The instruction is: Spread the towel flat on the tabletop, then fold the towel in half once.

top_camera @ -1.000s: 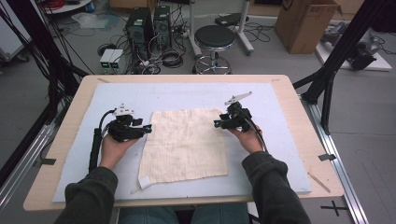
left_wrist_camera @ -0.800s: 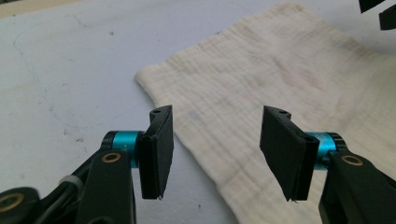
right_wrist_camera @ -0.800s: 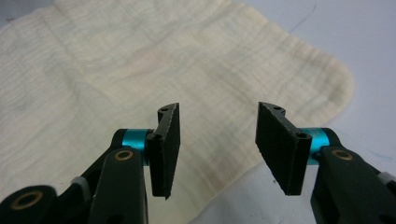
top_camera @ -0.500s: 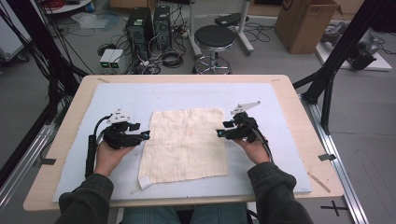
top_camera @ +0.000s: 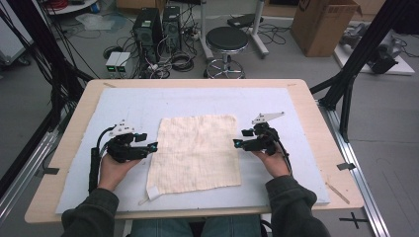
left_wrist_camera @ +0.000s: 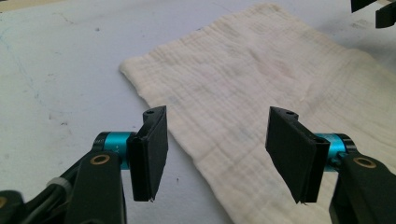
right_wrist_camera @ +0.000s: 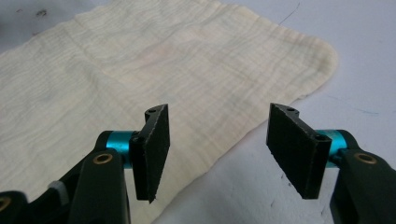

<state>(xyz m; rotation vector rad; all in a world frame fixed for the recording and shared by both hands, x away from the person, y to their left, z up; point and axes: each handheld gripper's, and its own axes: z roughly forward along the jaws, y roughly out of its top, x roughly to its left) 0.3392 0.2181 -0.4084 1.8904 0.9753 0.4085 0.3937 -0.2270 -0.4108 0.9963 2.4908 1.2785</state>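
Pale blue mat (top_camera: 123, 111) covers the wooden table (top_camera: 74, 106), and the left gripper (top_camera: 153, 146) sits just off the left edge of the cream cloth (top_camera: 197, 150), jaws apart and just been opening, with nothing pinched; in its own view the cloth (left_wrist_camera: 261, 79) edge runs on the mat between them. Cloth lies flat in the middle of the mat, white tag (top_camera: 153, 191) at its near left corner. Over on the right, the right gripper (top_camera: 236, 143) points at the cloth's right edge, its jaws also just been opening, spread over that edge (right_wrist_camera: 154, 74) and gripping nothing.
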